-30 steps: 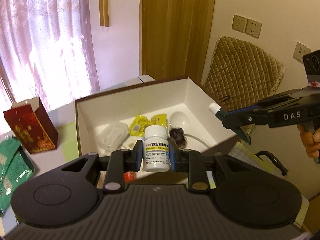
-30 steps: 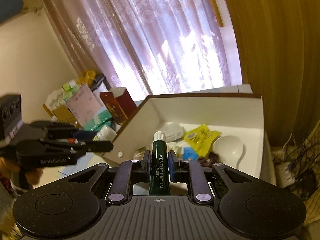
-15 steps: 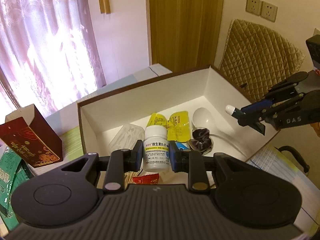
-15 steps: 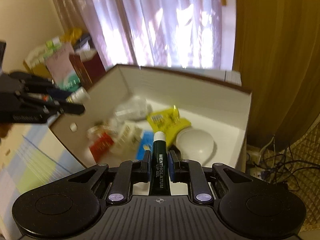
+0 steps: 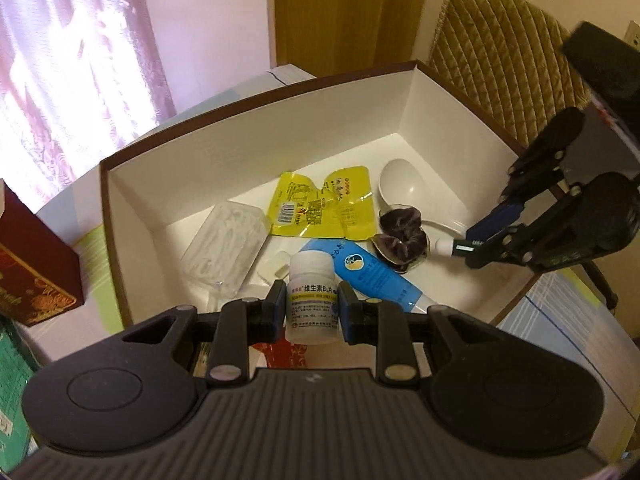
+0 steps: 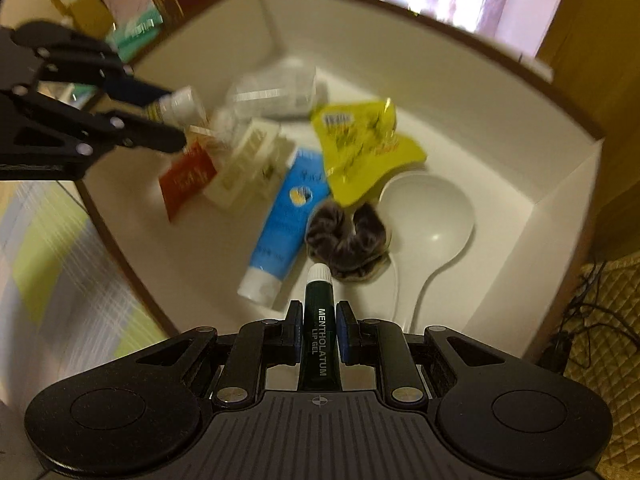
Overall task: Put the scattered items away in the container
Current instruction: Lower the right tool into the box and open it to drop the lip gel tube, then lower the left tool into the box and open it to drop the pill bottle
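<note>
A brown box with white inside (image 5: 248, 152) (image 6: 560, 184) lies below both grippers. My left gripper (image 5: 312, 306) is shut on a white pill bottle (image 5: 312, 296), held over the box's near side. My right gripper (image 6: 318, 326) is shut on a dark green lip gel tube (image 6: 318, 328), pointing steeply down into the box. In the left wrist view the right gripper (image 5: 476, 246) hangs over the box's right side with the tube (image 5: 456, 247). The right wrist view shows the left gripper (image 6: 168, 124) and bottle (image 6: 180, 106) at the upper left.
Inside the box lie a yellow pouch (image 5: 320, 204), a white spoon (image 5: 400, 188), a dark scrunchie (image 5: 402, 236), a blue tube (image 5: 372, 276), a clear plastic case (image 5: 228, 248) and a red sachet (image 6: 188, 176). A dark red carton (image 5: 28, 272) stands left; a quilted chair (image 5: 500, 64) at the right.
Both grippers have come down and tilted toward the box, each keeping its grip. The right gripper now points steeply down over the box's contents, and the box fills more of both views.
</note>
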The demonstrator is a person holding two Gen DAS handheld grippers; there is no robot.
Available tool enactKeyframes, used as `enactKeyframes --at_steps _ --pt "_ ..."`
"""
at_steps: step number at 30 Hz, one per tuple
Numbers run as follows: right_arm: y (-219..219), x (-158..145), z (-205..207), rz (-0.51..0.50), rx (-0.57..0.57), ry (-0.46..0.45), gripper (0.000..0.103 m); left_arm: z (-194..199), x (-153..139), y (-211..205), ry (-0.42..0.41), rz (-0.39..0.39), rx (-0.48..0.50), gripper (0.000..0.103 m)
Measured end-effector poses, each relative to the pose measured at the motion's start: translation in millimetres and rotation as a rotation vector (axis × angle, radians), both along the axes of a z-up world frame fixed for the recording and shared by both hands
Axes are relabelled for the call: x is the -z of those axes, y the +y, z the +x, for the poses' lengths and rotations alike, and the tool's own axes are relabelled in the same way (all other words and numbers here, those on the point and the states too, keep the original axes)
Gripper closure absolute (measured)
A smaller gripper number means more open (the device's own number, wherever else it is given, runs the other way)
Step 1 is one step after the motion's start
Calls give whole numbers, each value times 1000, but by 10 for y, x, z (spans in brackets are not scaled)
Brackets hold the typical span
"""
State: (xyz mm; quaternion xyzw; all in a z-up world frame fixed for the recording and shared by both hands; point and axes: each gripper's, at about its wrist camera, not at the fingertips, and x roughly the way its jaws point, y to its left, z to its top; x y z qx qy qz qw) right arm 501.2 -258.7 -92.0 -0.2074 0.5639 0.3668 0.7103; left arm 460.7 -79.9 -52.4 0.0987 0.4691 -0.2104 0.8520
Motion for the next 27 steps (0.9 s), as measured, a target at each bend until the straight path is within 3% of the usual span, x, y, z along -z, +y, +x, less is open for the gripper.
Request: enactKeyframes --at_steps 5,11,12,13,14,15,19,22,23,25,27 --pt "68 120 86 -57 1 62 83 23 75 -92 23 -3 34 81" --pt "52 132 111 -49 3 74 82 39 226 -142 93 19 52 81" --pt "40 126 118 -42 8 79 79 42 243 -145 104 17 55 81" --pt "36 115 119 -34 12 82 70 44 258 -150 117 15 57 81" --pt "26 105 121 -28 21 70 43 49 275 -156 134 14 58 81" --pt "9 79 133 -28 46 32 27 57 289 -162 150 13 56 81" --pt "-16 5 180 47 60 64 27 101 333 -190 199 -11 46 81" --pt "27 3 169 37 52 61 26 122 356 -230 220 -30 27 79" --pt "31 5 172 35 55 62 26 127 366 -243 230 -33 22 77" --pt "19 10 172 39 67 70 24 128 378 -257 243 -34 8 63" --pt "-7 -3 148 45 73 73 11 124 388 -262 248 -22 1 56"
